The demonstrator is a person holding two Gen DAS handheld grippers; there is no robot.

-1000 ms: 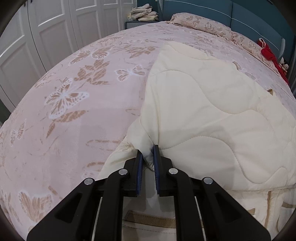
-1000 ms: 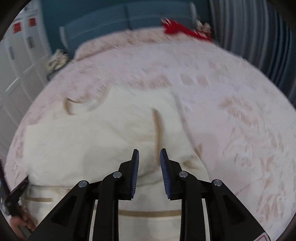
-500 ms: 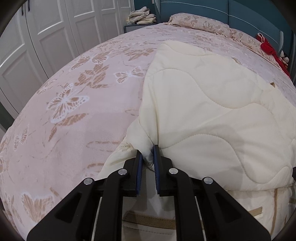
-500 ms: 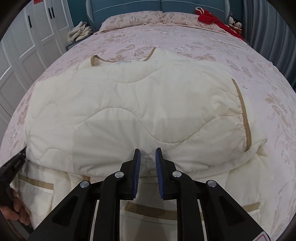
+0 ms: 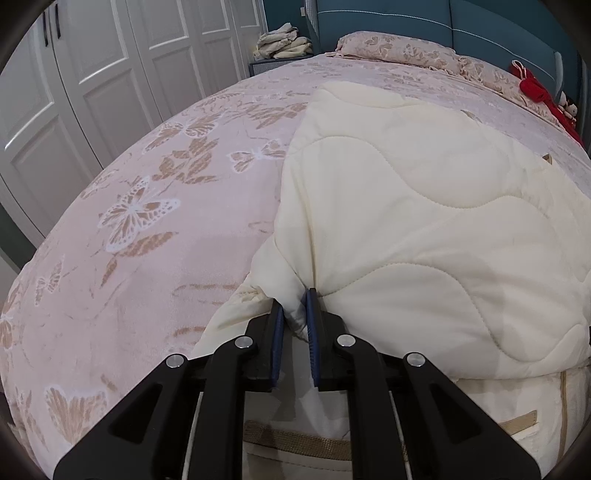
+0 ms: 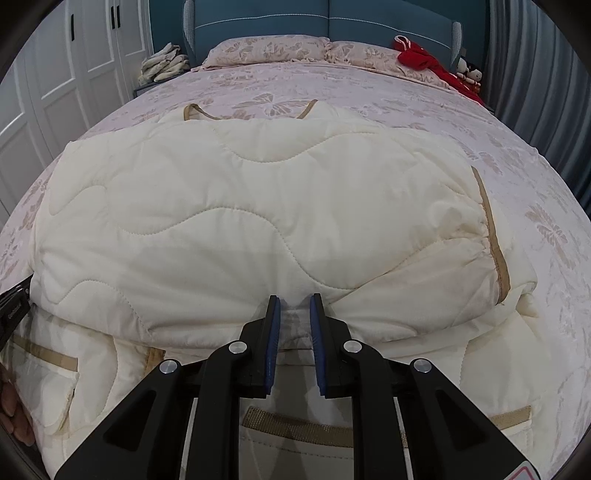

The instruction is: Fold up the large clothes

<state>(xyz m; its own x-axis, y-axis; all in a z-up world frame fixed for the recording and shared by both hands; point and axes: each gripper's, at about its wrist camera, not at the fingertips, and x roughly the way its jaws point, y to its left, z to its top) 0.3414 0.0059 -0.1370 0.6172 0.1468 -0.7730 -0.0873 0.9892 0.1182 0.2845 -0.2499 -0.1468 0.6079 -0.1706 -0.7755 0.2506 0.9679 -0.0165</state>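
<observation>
A large cream quilted coat point(image 6: 258, 206) with tan trim lies folded across the pink butterfly bedspread point(image 6: 369, 99); it also shows in the left wrist view point(image 5: 424, 221). My left gripper point(image 5: 295, 306) is shut on a bunched fold at the coat's left edge. My right gripper point(image 6: 294, 306) has its jaws slightly apart with the folded edge of the coat's middle between them, low over the tan-trimmed lower layer point(image 6: 295, 424). The left gripper point(image 6: 13, 306) shows at the left edge of the right wrist view.
White wardrobe doors point(image 5: 92, 74) stand left of the bed. A stack of folded cloths point(image 5: 282, 40) sits on a bedside stand. Pillows point(image 6: 266, 48) and a red item point(image 6: 421, 55) lie at the teal headboard point(image 6: 332, 18). Grey curtains point(image 6: 546, 92) hang on the right.
My right gripper swung from the coat's right side to its front middle edge and lowered onto the fold, with its jaws slightly wider now than half a second ago. My left gripper stayed shut on the coat.
</observation>
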